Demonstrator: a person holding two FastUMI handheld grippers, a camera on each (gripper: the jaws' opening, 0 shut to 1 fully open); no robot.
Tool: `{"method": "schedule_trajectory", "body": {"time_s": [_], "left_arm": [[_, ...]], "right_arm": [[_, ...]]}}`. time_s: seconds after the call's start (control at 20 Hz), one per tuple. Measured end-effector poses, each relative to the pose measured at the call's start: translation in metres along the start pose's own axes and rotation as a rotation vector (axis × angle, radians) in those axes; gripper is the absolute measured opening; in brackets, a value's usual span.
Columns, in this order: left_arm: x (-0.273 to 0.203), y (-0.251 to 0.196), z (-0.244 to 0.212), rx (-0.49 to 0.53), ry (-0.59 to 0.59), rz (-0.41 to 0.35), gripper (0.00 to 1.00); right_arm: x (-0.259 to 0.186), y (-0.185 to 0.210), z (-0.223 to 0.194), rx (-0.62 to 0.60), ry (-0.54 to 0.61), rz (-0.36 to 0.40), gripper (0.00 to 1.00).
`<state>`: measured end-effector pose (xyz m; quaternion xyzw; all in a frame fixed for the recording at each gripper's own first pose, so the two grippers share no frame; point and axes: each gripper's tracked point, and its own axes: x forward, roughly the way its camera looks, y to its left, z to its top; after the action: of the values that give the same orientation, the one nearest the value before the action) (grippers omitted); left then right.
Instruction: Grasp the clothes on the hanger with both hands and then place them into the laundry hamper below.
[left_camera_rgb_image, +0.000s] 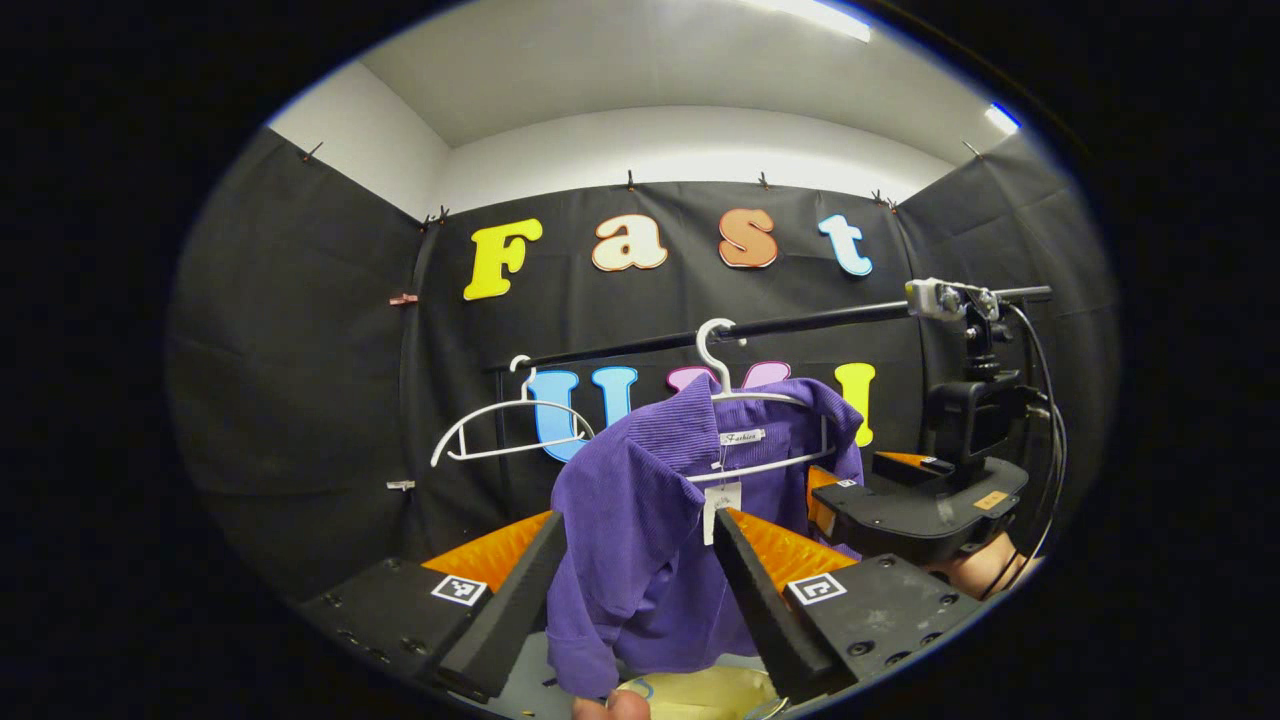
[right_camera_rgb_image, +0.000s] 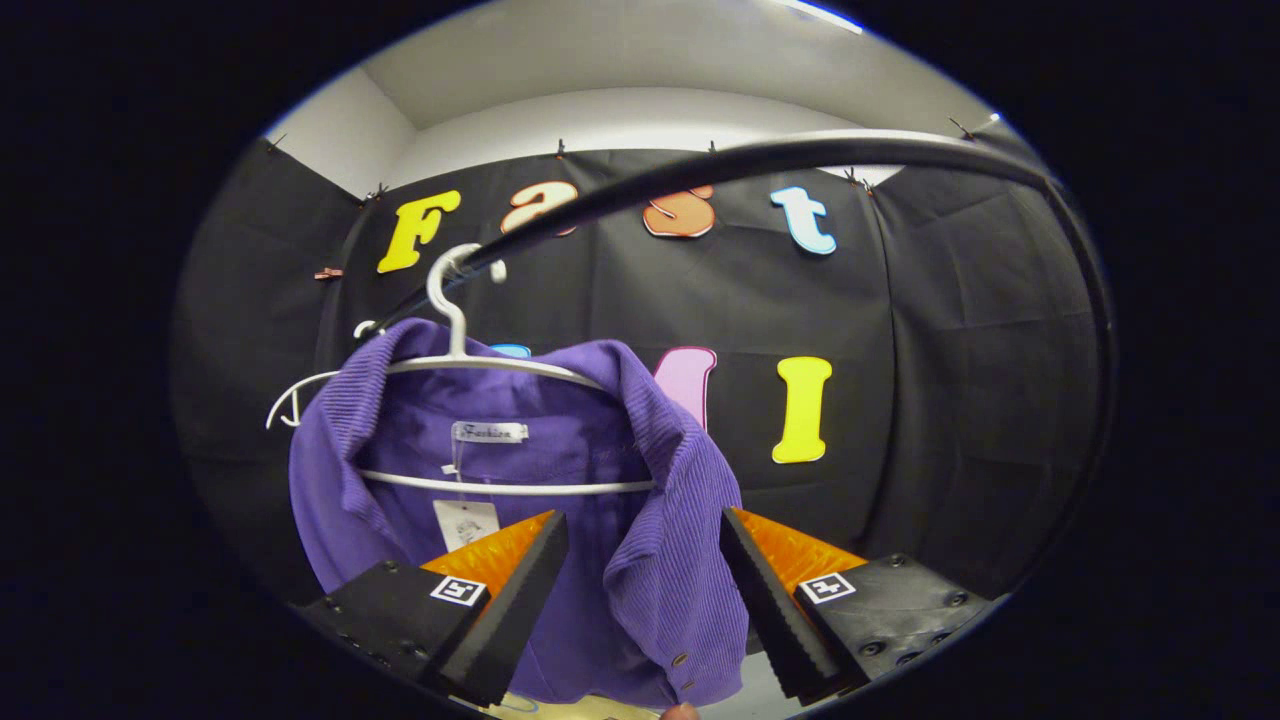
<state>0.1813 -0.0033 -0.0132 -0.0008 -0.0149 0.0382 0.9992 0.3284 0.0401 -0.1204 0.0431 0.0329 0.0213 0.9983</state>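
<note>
Black cloth wall (left_camera_rgb_image: 300, 400) hangs below a white upper wall (left_camera_rgb_image: 680, 140); a ceiling light strip (left_camera_rgb_image: 810, 15) glows above it.

You have a black rail (left_camera_rgb_image: 800, 322) running across the booth, and it carries everything here. Two white hangers hook over it: a bare hanger (left_camera_rgb_image: 505, 425) toward the far end, and a second hanger (left_camera_rgb_image: 745, 400) that holds the purple shirt (left_camera_rgb_image: 640, 540). In the right gripper view the rail (right_camera_rgb_image: 700, 165) arcs overhead, with the shirt's hanger (right_camera_rgb_image: 455, 320) hooked on it.
</note>
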Motion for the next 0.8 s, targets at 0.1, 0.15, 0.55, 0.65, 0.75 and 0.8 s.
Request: {"method": "schedule_trajectory", "body": {"time_s": [0.1, 0.15, 0.55, 0.65, 0.75, 0.8], "left_arm": [[0.014, -0.007, -0.005, 0.012, -0.012, 0.000, 0.92], [0.023, -0.011, -0.009, 0.015, -0.011, 0.000, 0.92], [0.114, -0.029, -0.031, 0.037, -0.037, 0.093, 0.93], [0.138, -0.028, -0.039, 0.030, -0.031, 0.134, 0.95], [0.157, -0.025, -0.038, 0.044, -0.039, 0.163, 0.97], [0.165, -0.024, -0.039, 0.051, -0.041, 0.171, 0.97]], "right_arm": [[0.020, -0.001, -0.009, -0.006, -0.016, -0.004, 0.97], [0.028, -0.003, -0.013, -0.020, -0.015, -0.010, 0.98], [0.033, -0.018, -0.005, -0.061, -0.065, 0.060, 0.07], [0.030, -0.020, -0.002, -0.049, -0.070, 0.063, 0.07], [0.028, -0.020, 0.004, -0.049, -0.080, 0.085, 0.07], [0.025, -0.020, 0.005, -0.064, -0.093, 0.092, 0.02]]}}
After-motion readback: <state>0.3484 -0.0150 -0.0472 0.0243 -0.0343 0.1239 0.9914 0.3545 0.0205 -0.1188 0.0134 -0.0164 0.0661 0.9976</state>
